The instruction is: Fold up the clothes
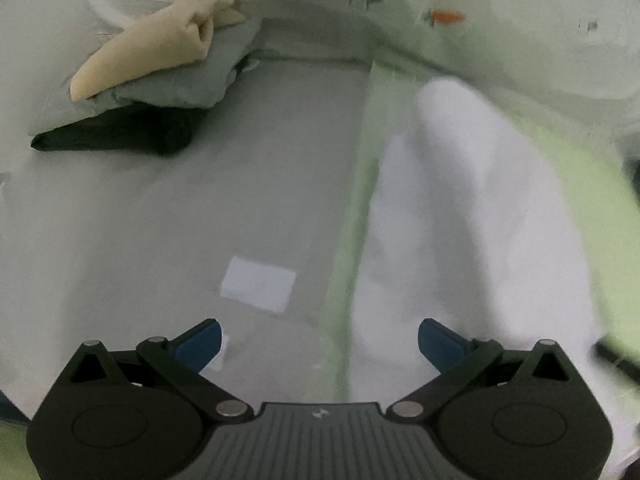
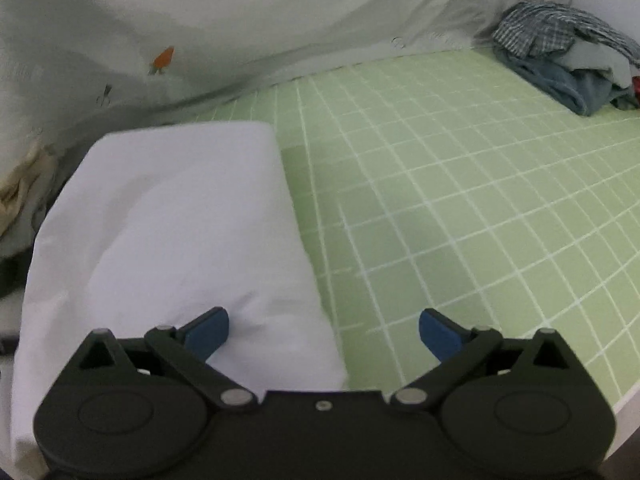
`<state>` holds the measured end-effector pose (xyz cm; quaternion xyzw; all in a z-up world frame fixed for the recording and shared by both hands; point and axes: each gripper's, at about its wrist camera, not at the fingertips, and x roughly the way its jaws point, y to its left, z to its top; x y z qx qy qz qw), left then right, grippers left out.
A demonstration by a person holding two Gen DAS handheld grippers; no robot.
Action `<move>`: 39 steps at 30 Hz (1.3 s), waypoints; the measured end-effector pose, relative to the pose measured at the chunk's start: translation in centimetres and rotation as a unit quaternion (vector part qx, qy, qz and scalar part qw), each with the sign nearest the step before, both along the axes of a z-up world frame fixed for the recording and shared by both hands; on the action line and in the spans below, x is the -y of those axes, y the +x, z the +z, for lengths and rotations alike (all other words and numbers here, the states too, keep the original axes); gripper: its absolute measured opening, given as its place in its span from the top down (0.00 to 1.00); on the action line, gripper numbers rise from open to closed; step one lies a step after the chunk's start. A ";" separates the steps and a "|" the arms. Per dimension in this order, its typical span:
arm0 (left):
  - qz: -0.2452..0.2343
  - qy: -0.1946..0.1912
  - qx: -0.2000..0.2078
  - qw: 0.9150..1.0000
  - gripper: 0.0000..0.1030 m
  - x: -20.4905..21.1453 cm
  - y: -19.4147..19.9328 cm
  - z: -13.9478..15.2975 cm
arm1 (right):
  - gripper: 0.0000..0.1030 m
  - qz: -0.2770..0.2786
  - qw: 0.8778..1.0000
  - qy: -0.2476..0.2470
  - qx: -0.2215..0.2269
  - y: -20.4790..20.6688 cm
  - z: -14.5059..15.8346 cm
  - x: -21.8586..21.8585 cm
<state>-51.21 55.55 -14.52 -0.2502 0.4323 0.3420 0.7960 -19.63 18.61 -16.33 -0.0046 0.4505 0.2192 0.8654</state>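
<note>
Now the folded white garment (image 2: 176, 240) lies on the green grid mat (image 2: 460, 208), along its left edge, beside the pale printed sheet (image 2: 200, 32). The right gripper (image 2: 324, 330) hangs over the garment's near corner, jaws spread wide, nothing between them. The left gripper (image 1: 320, 340) is likewise released and empty. Folded beige (image 1: 148, 64), grey (image 1: 180, 88) and black (image 1: 116, 136) clothes are stacked far left; a crumpled pile of clothes (image 2: 568, 56) sits at the mat's far right corner.
</note>
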 end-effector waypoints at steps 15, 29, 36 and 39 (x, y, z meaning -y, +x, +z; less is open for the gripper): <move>-0.119 -0.124 0.052 0.984 0.71 4.6 4.2 -1.0 | 0.00 -0.006 1.000 0.002 -0.012 1.0 -1.1 2.4; -0.027 -0.152 0.051 0.987 0.61 -0.4 -1.7 -4.6 | 0.00 -0.001 1.000 -0.012 -0.011 1.6 -1.3 2.3; -0.041 -0.131 0.053 0.989 0.16 -1.7 0.0 -3.9 | 0.00 0.009 1.000 0.008 -0.013 2.9 -1.1 1.1; -0.048 -0.131 0.068 0.988 0.16 -2.7 1.3 -3.8 | 0.00 0.030 0.999 0.012 -0.008 3.5 -0.9 -0.3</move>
